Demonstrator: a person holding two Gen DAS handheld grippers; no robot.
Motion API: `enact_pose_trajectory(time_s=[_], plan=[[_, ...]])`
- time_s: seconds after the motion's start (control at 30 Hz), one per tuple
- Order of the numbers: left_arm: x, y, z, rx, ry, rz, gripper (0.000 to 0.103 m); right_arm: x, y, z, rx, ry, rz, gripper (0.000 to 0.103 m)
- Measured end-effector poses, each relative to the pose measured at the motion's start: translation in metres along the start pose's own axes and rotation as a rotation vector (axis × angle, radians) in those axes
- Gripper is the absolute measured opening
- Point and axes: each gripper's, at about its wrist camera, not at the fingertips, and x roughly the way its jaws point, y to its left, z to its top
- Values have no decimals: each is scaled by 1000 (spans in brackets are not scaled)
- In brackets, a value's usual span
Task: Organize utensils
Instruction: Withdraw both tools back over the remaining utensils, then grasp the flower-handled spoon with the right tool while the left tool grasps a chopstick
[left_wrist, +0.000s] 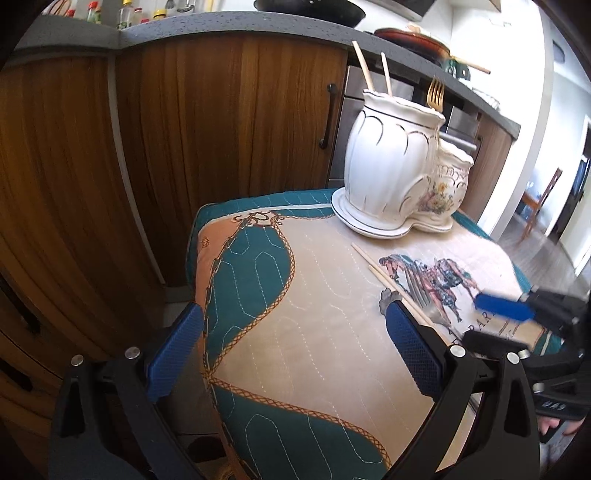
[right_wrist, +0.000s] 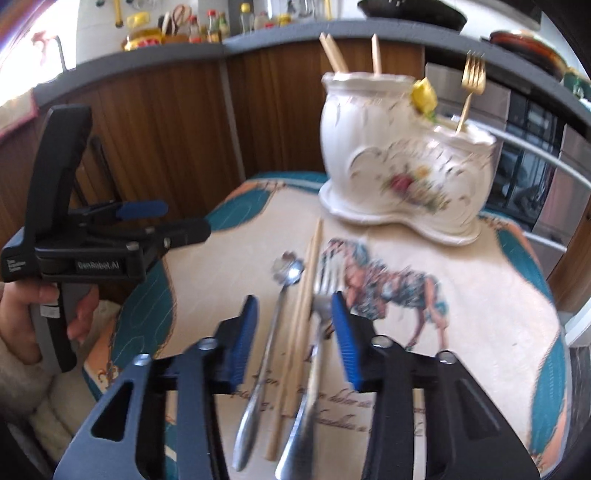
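left gripper spread wide, right gripper half spread — straddling spoon, chopsticks, fork

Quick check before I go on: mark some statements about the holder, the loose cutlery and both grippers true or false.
1. A gold fork stands in the lower compartment of the white ceramic two-part holder. True.
2. The holder's taller compartment is empty. False: wooden chopsticks stand in it.
3. A silver fork, a pair of wooden chopsticks and a silver flower-bowl spoon lie on the patterned cloth. True.
4. The left gripper holds a spoon. False: its jaws are wide open and empty.
5. The right gripper has lifted the silver fork. False: the fork lies between its jaws on the cloth.
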Motion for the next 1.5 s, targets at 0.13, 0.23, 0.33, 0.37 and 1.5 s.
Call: enact_pose_trajectory(time_s=[0.13, 0.23, 0.33, 0.37, 1.5], plan=[[2, 5, -3, -24, -26, -27, 97, 13, 11, -1, -15, 55, 13, 25], [4, 8, -4, -41, -32, -54, 97, 24, 17, 0, -27, 91, -7, 20], [3, 10, -4, -48, -37, -74, 97, 32, 20, 2, -35, 115, -29, 17], [3, 10, -4, -50, -38, -79, 97, 35, 22, 3, -45, 128, -46, 17], [35, -91, -10, 93, 207, -30, 76, -56, -37, 6, 101, -168, -21, 4]])
